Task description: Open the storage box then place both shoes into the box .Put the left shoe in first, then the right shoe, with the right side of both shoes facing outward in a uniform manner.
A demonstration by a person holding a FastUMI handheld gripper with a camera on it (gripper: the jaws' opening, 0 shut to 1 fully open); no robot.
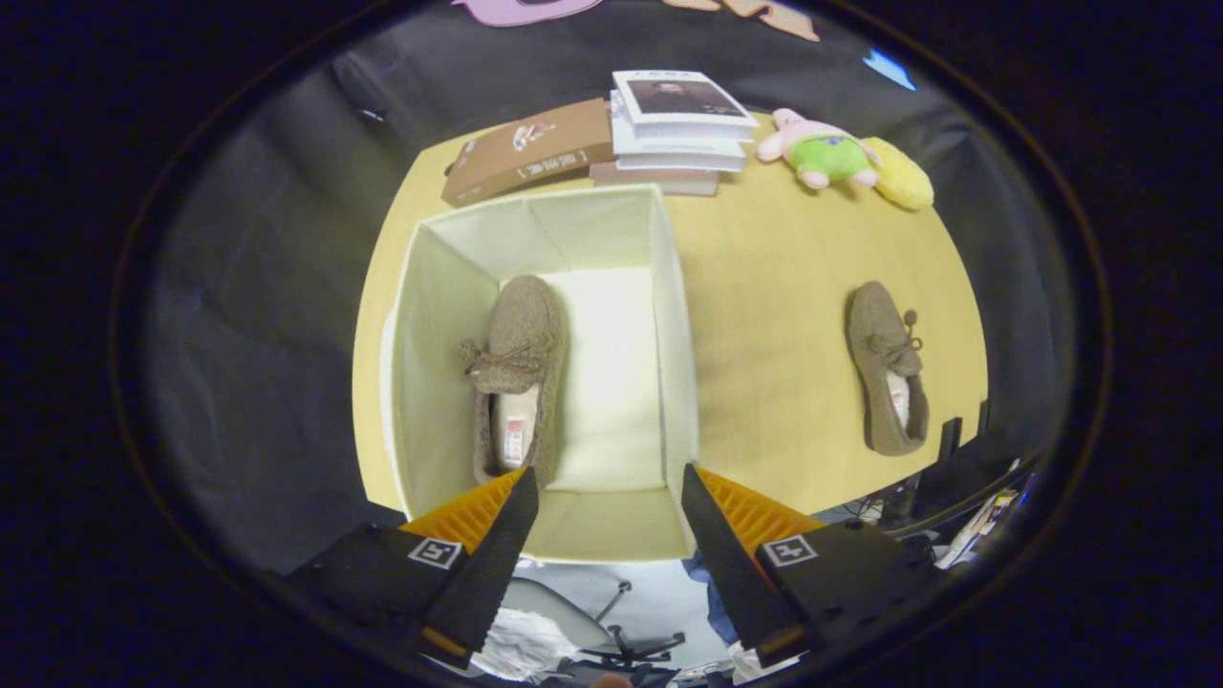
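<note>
I am hovering above the near wall of the open storage box point(669, 315) with my fingers point(609, 489) spread wide and gripping nothing. One shoe point(517, 368) is already lying on the box floor, tight against the far-left wall, toe pointing away from me. The other shoe point(889, 377) is sitting out on the bare desk point(764, 315), well apart from the box on its right, toe also away from me. By my judgement the step in hand is fetching that second shoe. To do it well I am planning to swing right, clearing the box's right wall, and come down over the shoe's middle, pinching across its sides so that it stays level and keeps its heading. The box is offering a wide empty strip beside the first shoe, enough for a straight drop. The desk's near edge is close to the shoe's heel; books point(674, 129) and a plush toy point(826, 153) are lying far beyond
</note>
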